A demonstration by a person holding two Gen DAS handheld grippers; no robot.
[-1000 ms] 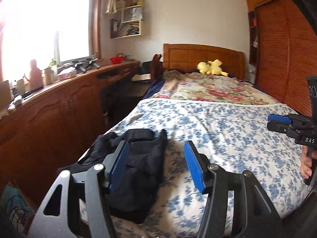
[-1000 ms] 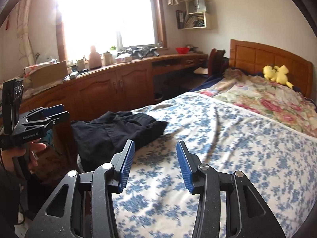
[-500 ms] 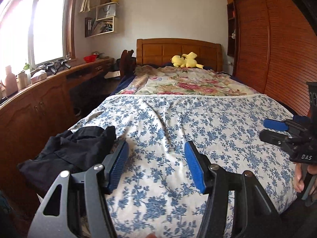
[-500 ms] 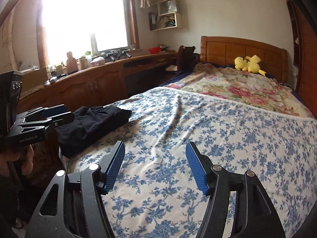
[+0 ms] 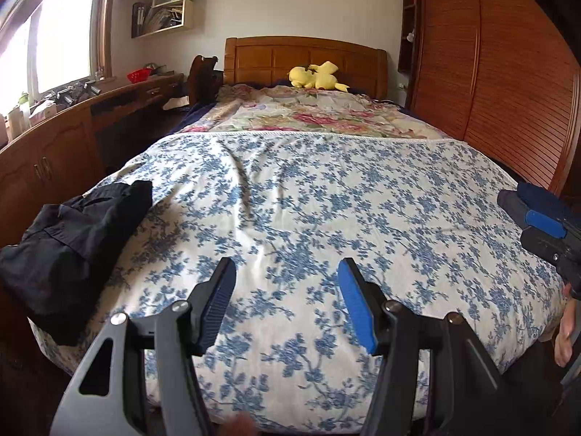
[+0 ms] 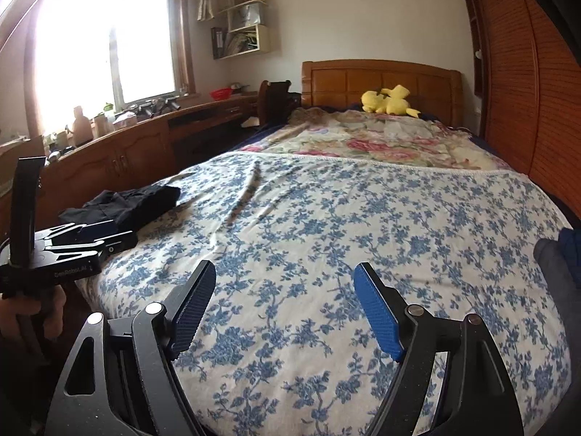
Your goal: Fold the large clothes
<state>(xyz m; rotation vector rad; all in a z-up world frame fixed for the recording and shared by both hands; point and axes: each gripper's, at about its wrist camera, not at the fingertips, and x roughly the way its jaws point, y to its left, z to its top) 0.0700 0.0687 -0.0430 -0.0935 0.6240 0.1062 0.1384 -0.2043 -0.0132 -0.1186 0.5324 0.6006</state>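
A black garment [image 5: 69, 250] lies folded in a heap at the bed's near left corner; it also shows in the right wrist view [image 6: 127, 203]. My left gripper [image 5: 287, 272] is open and empty above the blue-flowered bedspread [image 5: 326, 200], to the right of the garment. My right gripper [image 6: 285, 276] is open and empty over the bedspread [image 6: 345, 225] near the foot of the bed. A dark blue and grey cloth [image 6: 563, 254] shows at the right edge, and in the left wrist view [image 5: 537, 196].
A wooden cabinet run [image 5: 43, 160] with clutter lines the left wall under the window. A slatted wooden wardrobe [image 5: 508, 91] stands on the right. A pink-flowered quilt [image 5: 319, 116] and a yellow plush toy [image 5: 316, 76] lie by the headboard.
Both grippers have swung right, away from the black garment, and now face up the bed. The garment has shifted toward the left edge of both views. Both stay open.
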